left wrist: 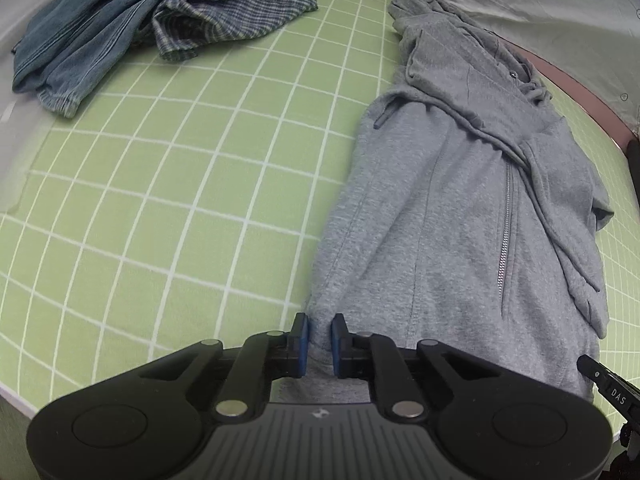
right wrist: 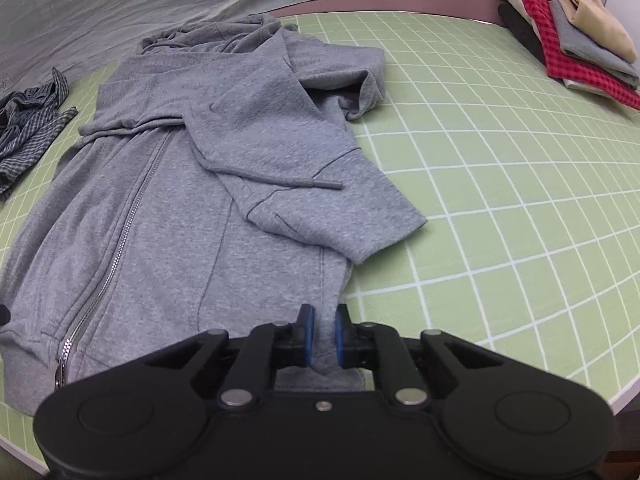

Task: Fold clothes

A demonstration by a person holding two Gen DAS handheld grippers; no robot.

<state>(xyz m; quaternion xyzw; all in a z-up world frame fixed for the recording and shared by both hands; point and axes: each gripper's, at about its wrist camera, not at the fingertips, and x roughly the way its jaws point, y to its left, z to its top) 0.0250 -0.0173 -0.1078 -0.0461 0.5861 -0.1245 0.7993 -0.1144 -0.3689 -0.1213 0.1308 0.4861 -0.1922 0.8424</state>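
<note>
On the green grid mat point(left wrist: 168, 184), the grey zip hoodie point(left wrist: 448, 216) is lying flat, sleeves folded across its front. Left gripper point(left wrist: 320, 338) is pinching the hem's left corner; right gripper point(right wrist: 324, 330) is clamping the right corner. Folded clothes point(right wrist: 576, 32) are sitting far right.

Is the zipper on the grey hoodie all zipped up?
Yes, the silver metal zipper runs closed along the front of the grey cotton hoodie, with both front panels joined.
</note>
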